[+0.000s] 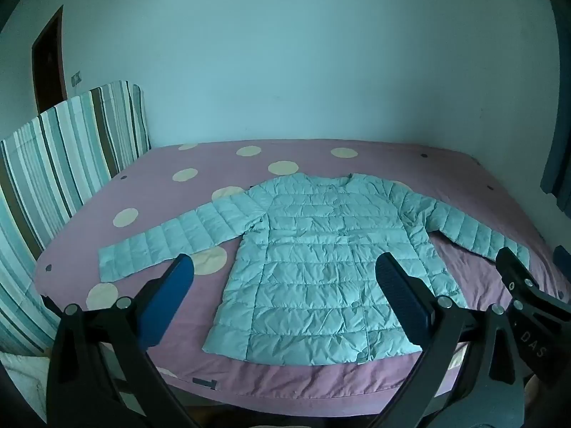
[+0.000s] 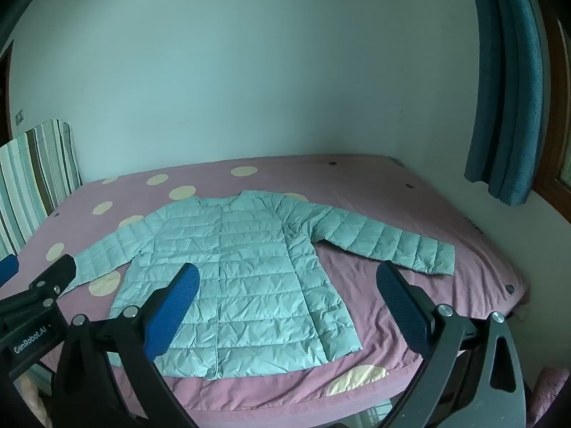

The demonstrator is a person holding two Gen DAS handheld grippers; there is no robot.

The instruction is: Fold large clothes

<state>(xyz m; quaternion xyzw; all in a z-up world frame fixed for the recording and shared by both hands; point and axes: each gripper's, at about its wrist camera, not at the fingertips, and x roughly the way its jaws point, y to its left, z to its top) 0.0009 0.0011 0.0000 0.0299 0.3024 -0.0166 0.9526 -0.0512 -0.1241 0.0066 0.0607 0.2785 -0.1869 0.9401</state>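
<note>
Lying flat (quilted, puffy): pale-blue jacket (image 1: pixel 314 271)

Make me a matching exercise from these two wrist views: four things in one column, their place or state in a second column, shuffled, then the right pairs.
Column one:
1. light blue quilted puffer jacket
2. purple bedsheet with cream dots
3. striped cushion in teal, white and brown
4. dark blue curtain

Column two:
A. hanging at the right of the room
B. spread flat, sleeves out to both sides
C. propped upright at the bed's left end
D. covering the bed beneath the jacket

Pairs: 1-B, 2-D, 3-C, 4-A
</note>
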